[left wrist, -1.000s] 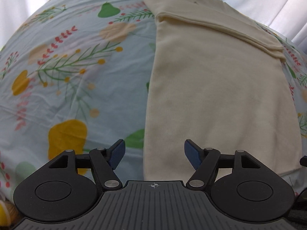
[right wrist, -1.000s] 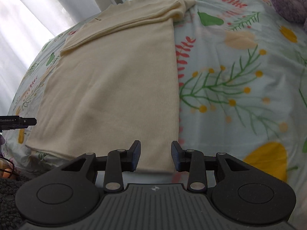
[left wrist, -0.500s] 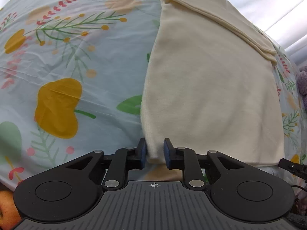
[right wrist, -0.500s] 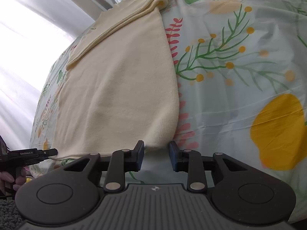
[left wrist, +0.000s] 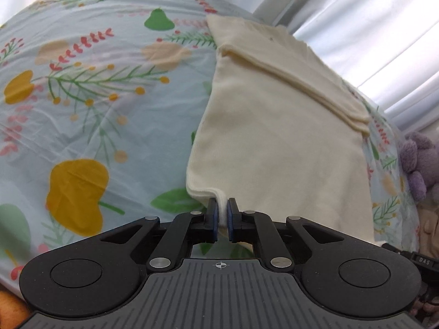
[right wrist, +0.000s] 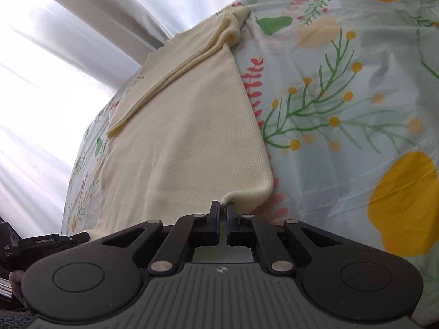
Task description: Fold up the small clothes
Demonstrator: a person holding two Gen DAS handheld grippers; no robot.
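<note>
Hidden: garment near hem behind gripper bodies.
Long axis: runs away from cameras, toward the curtain.
Left gripper: jaws clamped on near corner.
Right gripper: jaws clamped on opposite near corner.

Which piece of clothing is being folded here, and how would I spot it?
Find the floral bedsheet covering the bed. On it lies a cream knit garment, its far end already folded over. It is the only plain, unpatterned cloth there.

Floral sheet; white curtains; purple plush
</note>
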